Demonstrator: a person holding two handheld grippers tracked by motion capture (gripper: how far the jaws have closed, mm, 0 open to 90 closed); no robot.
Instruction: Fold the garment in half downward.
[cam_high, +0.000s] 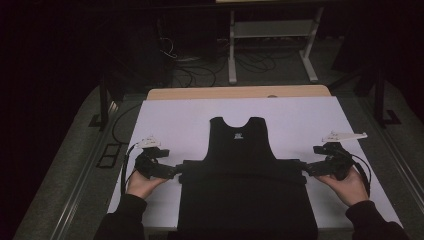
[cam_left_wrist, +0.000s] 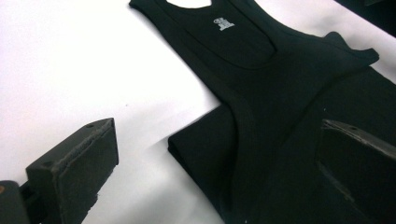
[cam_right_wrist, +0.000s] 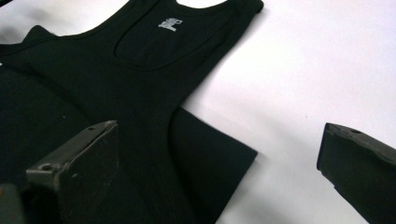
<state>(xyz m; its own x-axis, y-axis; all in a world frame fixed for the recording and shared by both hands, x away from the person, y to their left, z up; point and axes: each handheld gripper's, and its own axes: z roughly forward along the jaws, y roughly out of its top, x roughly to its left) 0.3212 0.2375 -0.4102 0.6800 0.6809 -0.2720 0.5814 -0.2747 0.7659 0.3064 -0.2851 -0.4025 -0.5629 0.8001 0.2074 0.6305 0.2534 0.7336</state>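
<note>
A dim room surrounds the bench (cam_high: 165, 125), whose white cover is the one bright surface; beyond the garment's neckline a strip of bare wood shows at the far edge, and past that cables lie on the dark floor beside a pale metal frame (cam_high: 272, 45). The black tank top (cam_high: 242, 165) lies flat in the middle of the cover, neck pointing away from the person, with its lower part folded up into a thick band across the body. The left tongs (cam_high: 174, 170) sit at the band's left end and the right tongs (cam_high: 305, 170) at its right end, both spread wide with nothing pinched; in the left gripper view the folded corner (cam_left_wrist: 196, 140) lies on the cover between the parted jaws, and in the right gripper view the opposite corner (cam_right_wrist: 224, 158) lies likewise. The risk from here, as I judge it, is the fold slackening: soft jersey left loose can creep back open, and a jaw tip dragged along the band while drawing away could pull one end askew, leaving the fold crooked. A regrasp taking only the top layer would peel the band apart instead of moving it whole.
</note>
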